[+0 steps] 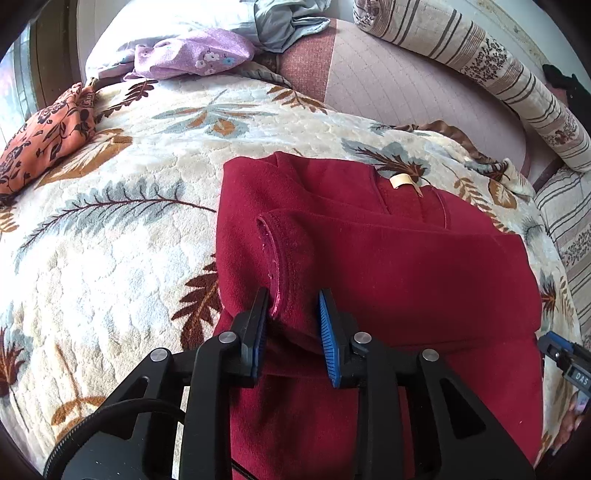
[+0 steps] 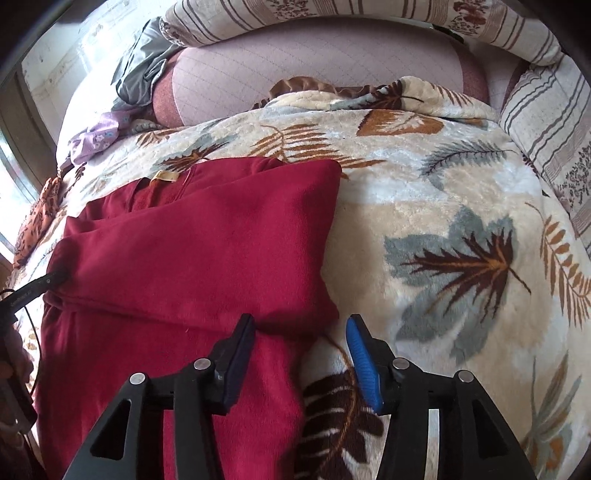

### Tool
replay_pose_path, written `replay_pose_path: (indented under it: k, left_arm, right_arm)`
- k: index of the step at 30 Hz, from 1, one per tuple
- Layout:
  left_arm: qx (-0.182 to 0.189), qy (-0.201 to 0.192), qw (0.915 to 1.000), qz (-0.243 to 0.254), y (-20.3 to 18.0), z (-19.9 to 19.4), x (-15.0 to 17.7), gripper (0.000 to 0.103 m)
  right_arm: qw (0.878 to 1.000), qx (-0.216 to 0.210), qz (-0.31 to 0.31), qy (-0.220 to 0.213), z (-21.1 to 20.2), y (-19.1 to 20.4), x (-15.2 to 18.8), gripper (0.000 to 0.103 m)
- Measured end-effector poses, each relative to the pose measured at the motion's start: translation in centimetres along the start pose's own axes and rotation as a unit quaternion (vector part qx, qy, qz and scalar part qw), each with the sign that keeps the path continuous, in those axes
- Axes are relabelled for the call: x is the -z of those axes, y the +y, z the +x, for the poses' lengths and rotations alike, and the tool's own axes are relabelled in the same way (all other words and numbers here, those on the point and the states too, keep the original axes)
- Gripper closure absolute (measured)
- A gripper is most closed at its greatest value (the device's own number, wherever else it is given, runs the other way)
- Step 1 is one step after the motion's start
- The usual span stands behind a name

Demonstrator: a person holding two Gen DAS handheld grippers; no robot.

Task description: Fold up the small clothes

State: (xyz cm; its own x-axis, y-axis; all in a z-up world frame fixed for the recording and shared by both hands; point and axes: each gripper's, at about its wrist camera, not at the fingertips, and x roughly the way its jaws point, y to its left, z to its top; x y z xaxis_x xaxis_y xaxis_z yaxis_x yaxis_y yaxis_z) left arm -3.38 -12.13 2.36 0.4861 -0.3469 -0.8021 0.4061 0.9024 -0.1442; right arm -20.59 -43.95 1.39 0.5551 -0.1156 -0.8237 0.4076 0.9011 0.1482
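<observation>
A dark red garment [image 1: 388,266] lies on the leaf-patterned blanket [image 1: 110,240], with a sleeve folded across its body and a beige neck label [image 1: 400,180] at the far end. My left gripper [image 1: 293,306] has its jaws a cuff-width apart around the sleeve cuff [image 1: 284,273]; the cloth sits between the pads, and I cannot tell whether they pinch it. My right gripper [image 2: 301,332] is open over the garment's [image 2: 192,251] right edge, with one finger above the cloth and the other above the blanket [image 2: 443,221]. Its tip also shows at the right edge of the left wrist view [image 1: 554,350].
An orange flowered cloth [image 1: 44,136] lies at the far left. A lilac cloth [image 1: 192,53] and a grey garment [image 1: 284,22] lie at the back. A striped rolled quilt [image 1: 498,74] runs along the far right. A pink mattress [image 2: 314,74] shows behind the blanket.
</observation>
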Motion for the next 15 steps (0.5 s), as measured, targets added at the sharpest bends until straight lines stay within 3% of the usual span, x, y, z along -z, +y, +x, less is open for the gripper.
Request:
replay_pose_path:
  k: [2,4,9,11,13,15]
  left_arm:
    - [0.008,0.003,1.0,0.001,0.0,-0.7,0.6,0.057]
    - [0.015,-0.001,0.9999,0.0,0.0,-1.9,1.5,0.048]
    - [0.025,0.026,0.999,0.025,-0.2,-4.3,4.5,0.046]
    - [0.027,0.036,0.9984,0.035,-0.3,-5.2,5.7,0.046]
    - [0.027,0.04,0.9979,0.043,-0.4,-6.0,6.9,0.046]
    - [0.027,0.042,0.9979,0.041,-0.1,-6.9,8.2,0.046]
  right_arm:
    - [1.0,-0.013,0.015,0.007,-0.9,-0.4,1.4,0.051]
    - [0.999,-0.031,0.023,0.02,-1.5,-0.6,2.9,0.048]
    - [0.999,-0.027,0.028,0.033,-2.8,-0.8,5.8,0.047]
    - [0.997,-0.047,0.046,0.029,-3.8,-0.9,6.7,0.044]
    - [0.997,-0.059,0.05,0.029,-4.5,-0.6,7.8,0.034]
    - [0.997,-0.059,0.036,0.032,-5.0,0.0,9.0,0.034]
